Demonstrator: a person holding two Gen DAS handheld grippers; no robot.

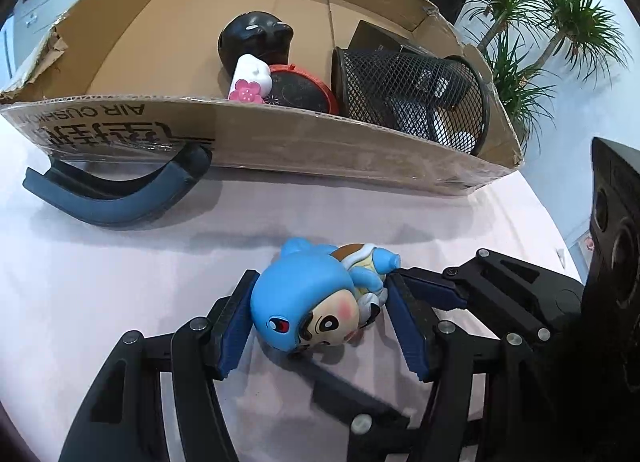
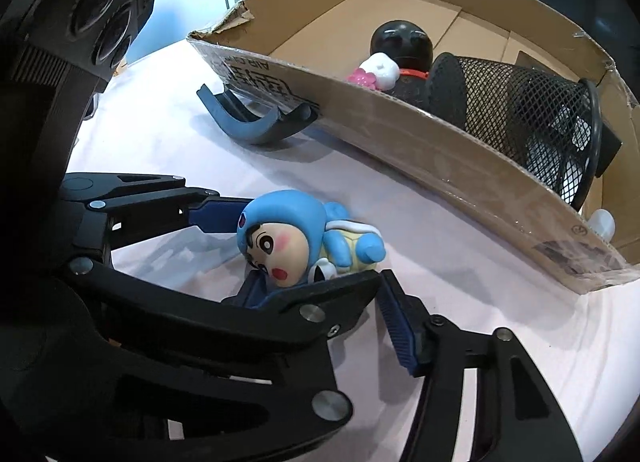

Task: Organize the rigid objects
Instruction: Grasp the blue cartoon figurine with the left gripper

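A blue cartoon figurine (image 1: pixel 320 294) lies on its side on the pale tablecloth, between the fingers of my left gripper (image 1: pixel 324 318). The left finger touches its head; the right finger stands close beside its body. The jaws are wide, not clamped. It also shows in the right wrist view (image 2: pixel 296 238), with the left gripper's arms on both sides of it. My right gripper (image 2: pixel 348 322) is open and empty, just in front of the figurine. A cardboard box (image 1: pixel 280 138) behind holds a black mesh cup (image 1: pixel 412 98), a black round figure (image 1: pixel 252 38), a white toy with a pink flower (image 1: pixel 250 80) and a red-rimmed disc (image 1: pixel 300 90).
A dark blue curved piece (image 1: pixel 116 194) lies on the cloth against the box's front wall, also in the right wrist view (image 2: pixel 252 122). A potted plant (image 1: pixel 532 34) stands behind the box at the right. A small white object (image 2: pixel 602 224) sits in the box's near corner.
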